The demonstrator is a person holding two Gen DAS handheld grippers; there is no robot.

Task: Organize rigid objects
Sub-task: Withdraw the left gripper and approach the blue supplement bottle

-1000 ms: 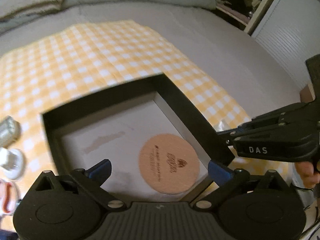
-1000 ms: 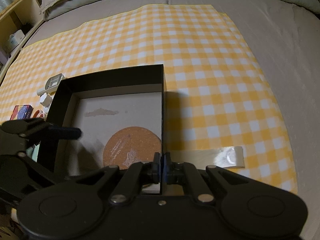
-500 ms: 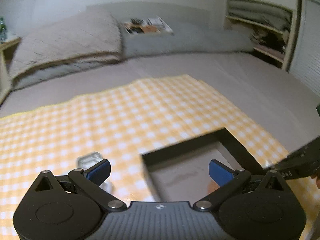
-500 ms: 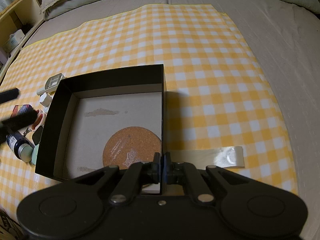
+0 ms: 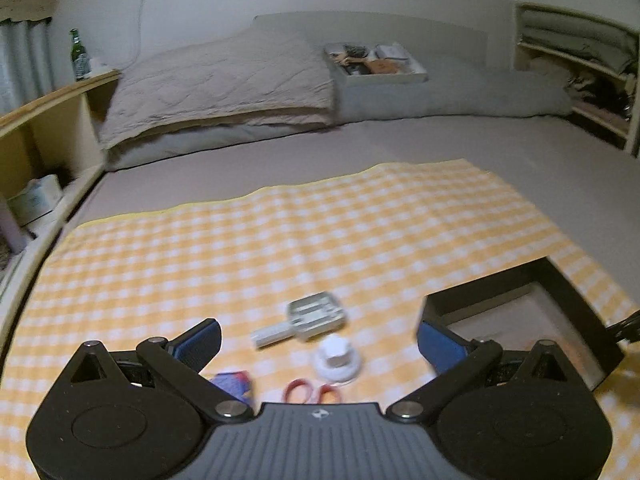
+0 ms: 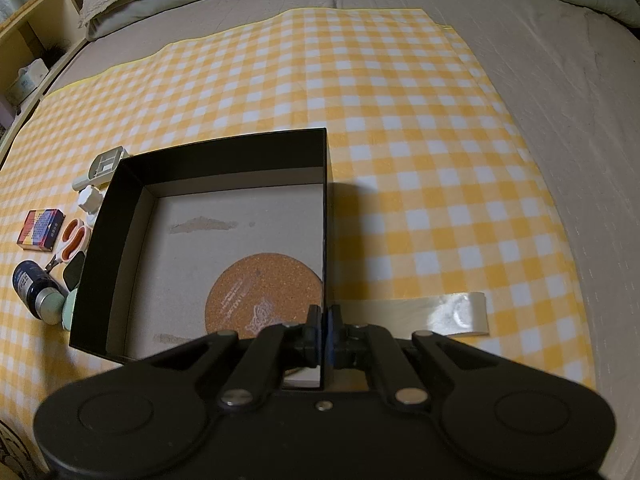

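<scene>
The yellow checked cloth point(image 6: 400, 120) on the bed lies bare beyond and right of the black box point(image 6: 224, 152). The box holds a cork coaster point(image 6: 256, 292) by its right wall. Just left of the box lie scissors point(image 6: 74, 238), a card pack point(image 6: 40, 228) and a white cap point(image 5: 337, 356). The right tongs point(image 6: 323, 320) pinch the box's right wall. The left tongs point(image 5: 320, 340) gape wide, empty, above the small things.

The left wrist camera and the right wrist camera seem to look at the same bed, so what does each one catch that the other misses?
Only the left wrist view shows the green bottle, the white tray of items by the pillows, and the open left gripper. Only the right shows the cork coaster, the dark jar, the tape strip and the right gripper shut on the box wall. Both show the black box, checked cloth, scissors and white cap.
</scene>
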